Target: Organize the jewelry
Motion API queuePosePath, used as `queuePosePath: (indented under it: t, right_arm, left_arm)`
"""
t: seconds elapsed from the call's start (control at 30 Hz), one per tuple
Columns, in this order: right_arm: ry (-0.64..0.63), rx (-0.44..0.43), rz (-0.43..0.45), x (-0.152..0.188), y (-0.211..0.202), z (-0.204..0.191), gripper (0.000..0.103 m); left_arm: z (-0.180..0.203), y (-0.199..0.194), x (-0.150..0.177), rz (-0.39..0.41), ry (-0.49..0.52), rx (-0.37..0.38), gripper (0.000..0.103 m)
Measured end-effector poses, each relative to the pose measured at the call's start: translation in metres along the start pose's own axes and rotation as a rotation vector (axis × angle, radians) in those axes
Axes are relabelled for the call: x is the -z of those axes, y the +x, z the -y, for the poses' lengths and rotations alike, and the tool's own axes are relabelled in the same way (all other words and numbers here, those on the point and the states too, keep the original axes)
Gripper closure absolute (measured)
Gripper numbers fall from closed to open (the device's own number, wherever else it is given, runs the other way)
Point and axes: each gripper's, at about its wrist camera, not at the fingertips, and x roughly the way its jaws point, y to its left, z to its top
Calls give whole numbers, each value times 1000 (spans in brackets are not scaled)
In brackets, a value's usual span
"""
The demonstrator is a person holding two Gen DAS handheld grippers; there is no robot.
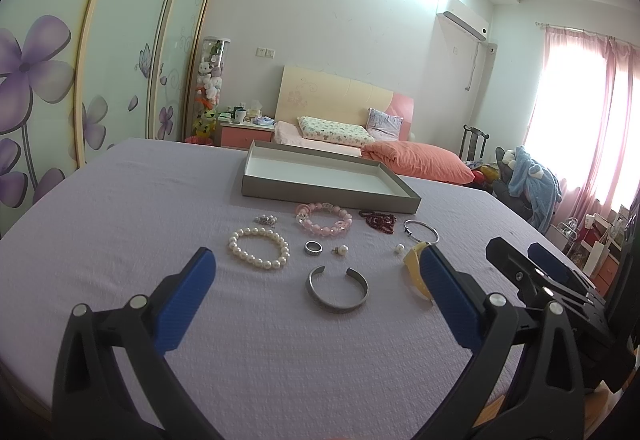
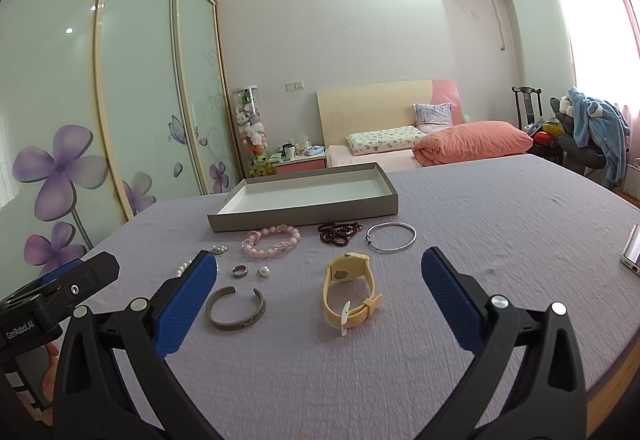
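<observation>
Jewelry lies loose on the lilac table [image 1: 120, 240], all near of the empty tray [image 1: 328, 196]. In the left wrist view the left gripper [image 1: 316, 272] hangs wide open, holding nothing, its gap framing the cuff [image 1: 337, 290], with the pearl bracelet [image 1: 259, 248] far left and the ring [image 1: 313, 248] beyond. The cuff looks stiff and slick; I would pinch its band.

In the right wrist view the right gripper [image 2: 320, 272] gapes equally empty around the watch [image 2: 350, 294]. Its soft strap should grip easily. The bead strand [image 2: 340, 233] looks limp and snaggy; the bangle [image 2: 392, 237], thin and slippery.
</observation>
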Motion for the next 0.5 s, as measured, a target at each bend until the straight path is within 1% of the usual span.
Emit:
queuePosePath:
  t: [0.27, 0.33, 0.5]
  right_arm:
    - [1, 1, -8, 3, 2, -2, 2]
    - [2, 3, -12, 9, 4, 5, 2]
    - [0, 8, -28, 7, 8, 4, 2]
  left_arm:
    - [0, 1, 4, -5, -4, -2, 4]
    - [0, 3, 5, -7, -6, -4, 4]
    - [-1, 3, 5, -19, -14, -10, 4]
